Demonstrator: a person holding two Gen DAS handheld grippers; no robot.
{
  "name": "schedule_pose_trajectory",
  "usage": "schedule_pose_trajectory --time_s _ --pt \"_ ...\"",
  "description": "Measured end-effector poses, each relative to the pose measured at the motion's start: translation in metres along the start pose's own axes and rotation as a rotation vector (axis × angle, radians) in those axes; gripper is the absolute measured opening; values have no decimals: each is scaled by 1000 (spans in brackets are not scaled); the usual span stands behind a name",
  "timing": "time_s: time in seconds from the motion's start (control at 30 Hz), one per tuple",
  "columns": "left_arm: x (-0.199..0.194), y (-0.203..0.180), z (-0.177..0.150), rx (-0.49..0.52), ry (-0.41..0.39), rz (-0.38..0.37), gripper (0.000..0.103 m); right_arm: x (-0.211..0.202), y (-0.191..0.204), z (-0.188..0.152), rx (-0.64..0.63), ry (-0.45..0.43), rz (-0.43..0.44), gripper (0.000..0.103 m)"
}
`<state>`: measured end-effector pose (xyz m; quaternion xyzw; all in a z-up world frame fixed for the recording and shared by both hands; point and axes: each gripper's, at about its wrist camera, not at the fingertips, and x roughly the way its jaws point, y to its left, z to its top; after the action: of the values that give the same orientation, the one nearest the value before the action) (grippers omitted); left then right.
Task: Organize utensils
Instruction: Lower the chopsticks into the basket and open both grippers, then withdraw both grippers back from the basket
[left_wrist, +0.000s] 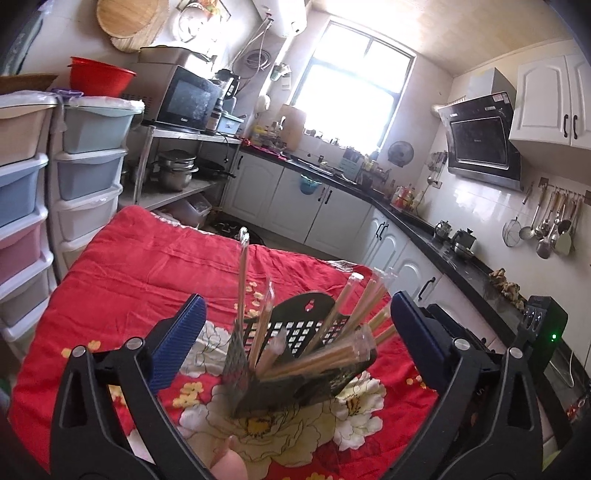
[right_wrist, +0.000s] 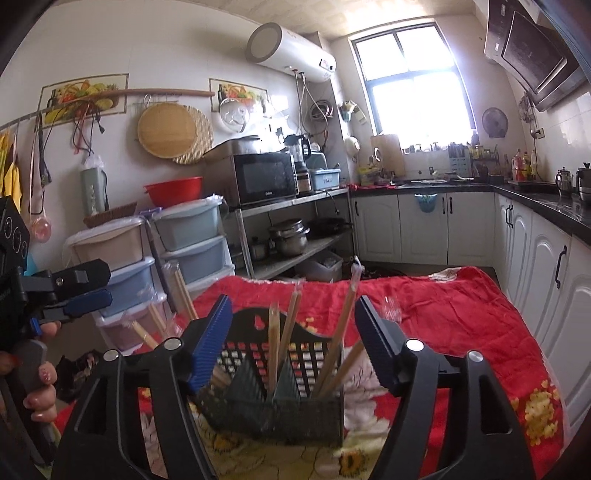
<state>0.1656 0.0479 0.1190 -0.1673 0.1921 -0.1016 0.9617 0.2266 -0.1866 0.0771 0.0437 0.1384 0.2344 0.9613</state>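
both tongs, left gripper (left_wrist: 295, 343) and right gripper (right_wrist: 293, 341), are standing open and empty, flanking the holder (right_wrist: 275, 398) where wrapped chopsticks (right_wrist: 286, 339), seemingly sorted, are resting.

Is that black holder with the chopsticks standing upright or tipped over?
Upright. The black holder rests flat on the red floral cloth, and the wrapped chopsticks stand up out of its top, leaning at angles.

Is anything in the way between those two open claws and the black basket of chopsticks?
Nothing visible. The left gripper and right gripper are both open with the basket right in front, on the red cloth. Only the chopsticks rise between the blue pads.
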Motion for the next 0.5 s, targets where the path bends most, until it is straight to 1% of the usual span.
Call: schedule_pose_trajectory --time_s 0.03,0.17,0.5 --pt "-2 0 -2 2 -2 5 92 -3 0 -3 -1 7 -1 74" --pt "-12 0 -13 2 -4 16 92 -13 1 -11 -9 26 -5 77" --pt "-15 4 -43 1 56 54 92 -34 6 -30 -40 67 -12 87"
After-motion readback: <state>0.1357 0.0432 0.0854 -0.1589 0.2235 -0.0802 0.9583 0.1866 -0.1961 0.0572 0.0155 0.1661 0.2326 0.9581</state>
